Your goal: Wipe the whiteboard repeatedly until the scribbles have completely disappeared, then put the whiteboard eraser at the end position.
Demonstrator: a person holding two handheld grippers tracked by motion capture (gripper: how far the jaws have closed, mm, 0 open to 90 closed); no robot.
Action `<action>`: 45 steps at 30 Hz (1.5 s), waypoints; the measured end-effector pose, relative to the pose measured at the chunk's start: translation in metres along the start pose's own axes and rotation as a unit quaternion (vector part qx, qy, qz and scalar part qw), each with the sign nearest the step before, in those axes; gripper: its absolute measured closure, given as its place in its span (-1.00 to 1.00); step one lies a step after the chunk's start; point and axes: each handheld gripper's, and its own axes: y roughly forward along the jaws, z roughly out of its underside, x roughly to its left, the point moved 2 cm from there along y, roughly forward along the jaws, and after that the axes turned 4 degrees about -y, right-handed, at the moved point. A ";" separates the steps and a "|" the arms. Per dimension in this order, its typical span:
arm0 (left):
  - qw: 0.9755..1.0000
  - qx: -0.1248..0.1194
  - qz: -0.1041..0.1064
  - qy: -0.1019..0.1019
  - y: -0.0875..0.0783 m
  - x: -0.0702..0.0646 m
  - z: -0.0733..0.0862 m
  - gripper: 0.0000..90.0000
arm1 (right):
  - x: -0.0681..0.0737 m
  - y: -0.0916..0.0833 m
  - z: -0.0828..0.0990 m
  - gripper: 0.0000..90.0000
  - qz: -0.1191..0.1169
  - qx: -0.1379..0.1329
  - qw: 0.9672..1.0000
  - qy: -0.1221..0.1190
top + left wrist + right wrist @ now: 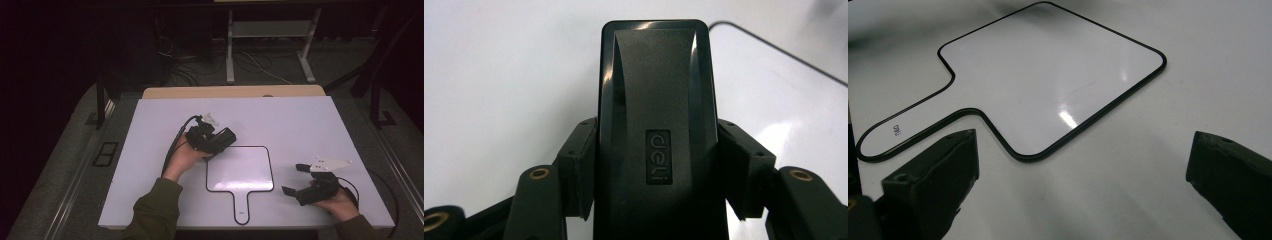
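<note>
One black eraser [656,135] pinched in left gripper [220,142], above whiteboard [240,170] corner, right gripper [292,180] spread.

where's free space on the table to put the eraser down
Bare patches: the far strip of the table beyond the whiteboard, and the near-left corner beside its handle. Crowded: the whiteboard's near-right side, where the open right gripper rests. The left gripper holds the eraser at the board's far-left corner.

Clamped between the two black jaws of the left gripper [656,200]: a black eraser [656,115], "deli" logo up, pointing to twelve o'clock. At two o'clock, the whiteboard's black rim [774,47] on white table [499,75].
</note>
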 end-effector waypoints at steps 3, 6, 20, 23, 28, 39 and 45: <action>1.000 -0.003 -0.001 0.002 0.001 0.004 -0.008 -0.14 | 0.000 0.000 0.000 -1.00 0.000 0.000 1.000 0.000; 1.000 -0.009 -0.001 0.000 0.004 0.008 -0.015 -0.14 | 0.000 0.000 0.000 -1.00 -0.001 0.000 1.000 0.000; 1.000 -0.010 -0.006 0.008 0.040 0.036 -0.054 -0.14 | -0.001 0.000 0.000 -1.00 -0.004 -0.003 1.000 0.003; 1.000 -0.005 -0.003 0.009 0.049 0.041 -0.061 -0.14 | -0.001 0.000 0.000 -1.00 -0.006 -0.003 1.000 0.003; 1.000 0.002 -0.009 0.008 0.067 0.044 -0.068 -0.14 | -0.001 -0.001 0.000 -1.00 -0.005 -0.004 1.000 0.003; 0.999 0.037 -0.023 0.016 0.099 0.045 -0.073 -0.14 | -0.002 -0.002 0.000 -1.00 -0.005 -0.008 1.000 0.006; 0.998 0.056 -0.026 0.020 0.107 0.047 -0.070 -0.14 | -0.002 -0.002 0.000 -1.00 -0.006 -0.009 1.000 0.007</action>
